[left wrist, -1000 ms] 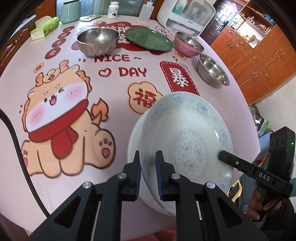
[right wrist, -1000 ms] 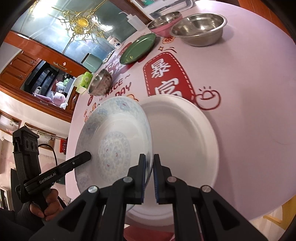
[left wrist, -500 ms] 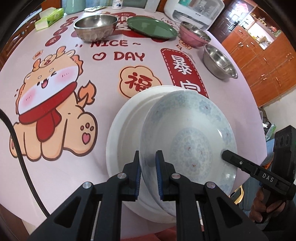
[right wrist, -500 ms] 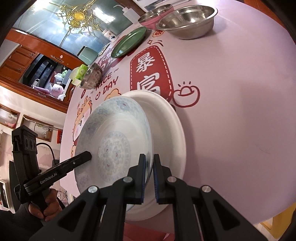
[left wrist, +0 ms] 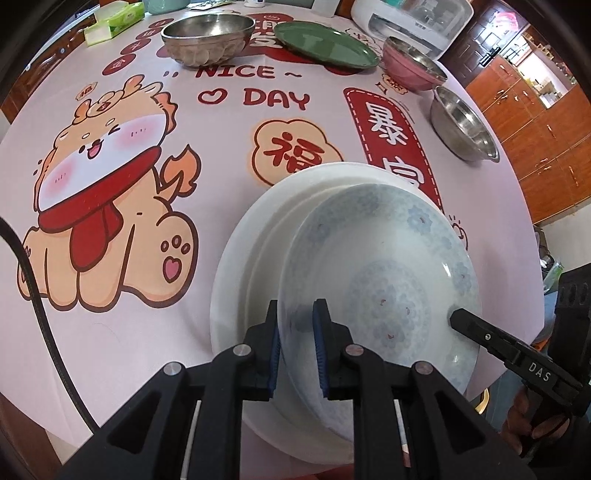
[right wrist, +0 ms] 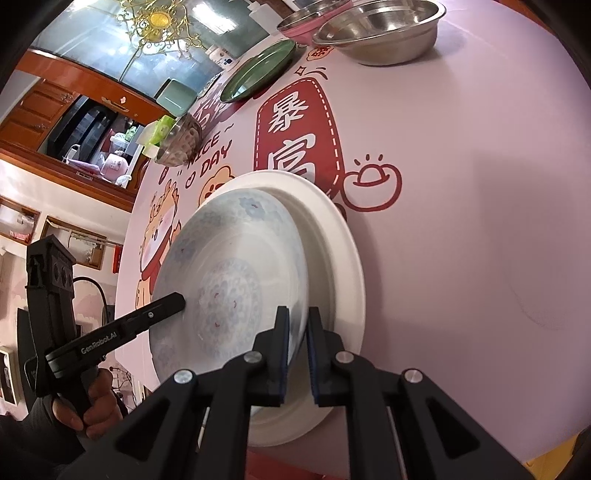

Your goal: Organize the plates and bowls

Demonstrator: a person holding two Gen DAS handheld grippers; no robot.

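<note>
Lowering onto the plain white plate (left wrist: 255,236) on the counter (left wrist: 207,155), the blue-patterned porcelain plate (left wrist: 384,266) has sunk closer; left gripper (left wrist: 295,347) and right gripper (right wrist: 296,350) jaws remain clenched on its rims, so stacking looks nearly done.

Right gripper (right wrist: 297,347) clamped on rim of blue-patterned plate (right wrist: 229,280); left gripper (right wrist: 173,301) grips opposite rim. Plate tilted over white plate (right wrist: 343,258) on pink tablecloth (right wrist: 480,221). Steel bowl (right wrist: 384,33), green plate (right wrist: 258,72) beyond.

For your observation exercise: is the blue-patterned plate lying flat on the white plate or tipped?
Tipped. The blue-patterned plate leans over the white plate, its rim pinched by the left gripper and right gripper.
</note>
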